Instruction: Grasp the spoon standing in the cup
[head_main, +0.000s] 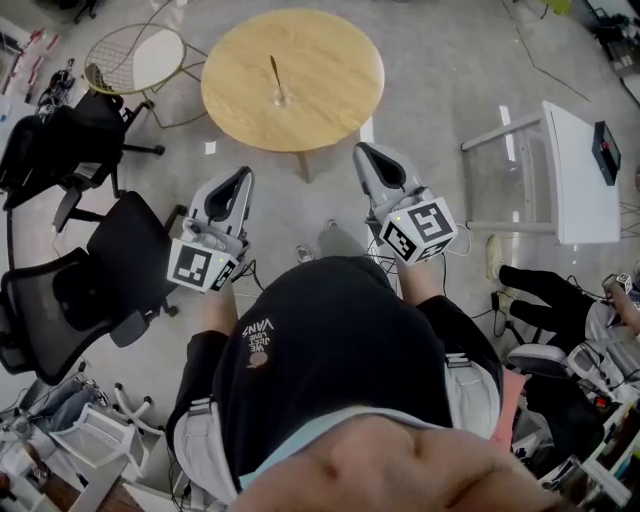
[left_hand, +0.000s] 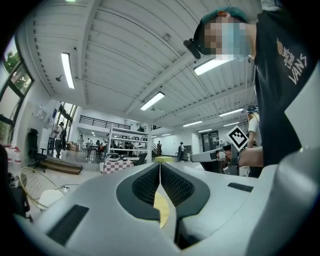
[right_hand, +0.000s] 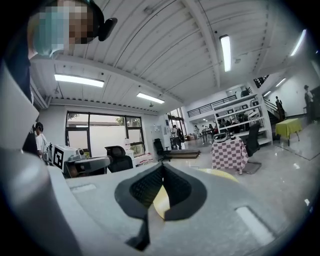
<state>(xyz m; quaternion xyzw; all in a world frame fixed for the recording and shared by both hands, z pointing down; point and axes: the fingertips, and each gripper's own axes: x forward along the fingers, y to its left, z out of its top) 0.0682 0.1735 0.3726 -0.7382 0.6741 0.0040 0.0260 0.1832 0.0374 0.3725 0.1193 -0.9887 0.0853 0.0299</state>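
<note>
A dark spoon (head_main: 275, 76) stands tilted in a small clear cup (head_main: 281, 98) near the middle of a round wooden table (head_main: 330, 105), seen in the head view. My left gripper (head_main: 243, 176) and right gripper (head_main: 362, 150) are held up in front of the person's chest, short of the table's near edge and well apart from the cup. Both point toward the table with jaws closed together and nothing between them. In the left gripper view (left_hand: 159, 165) and right gripper view (right_hand: 161, 166) the jaws aim up at the hall; the cup does not show there.
Black office chairs (head_main: 70, 150) stand left of the table, with a wire-mesh chair (head_main: 135, 58) behind them. A white desk (head_main: 575, 170) stands at the right, and a seated person's legs (head_main: 540, 290) lie below it. Grey floor lies between me and the table.
</note>
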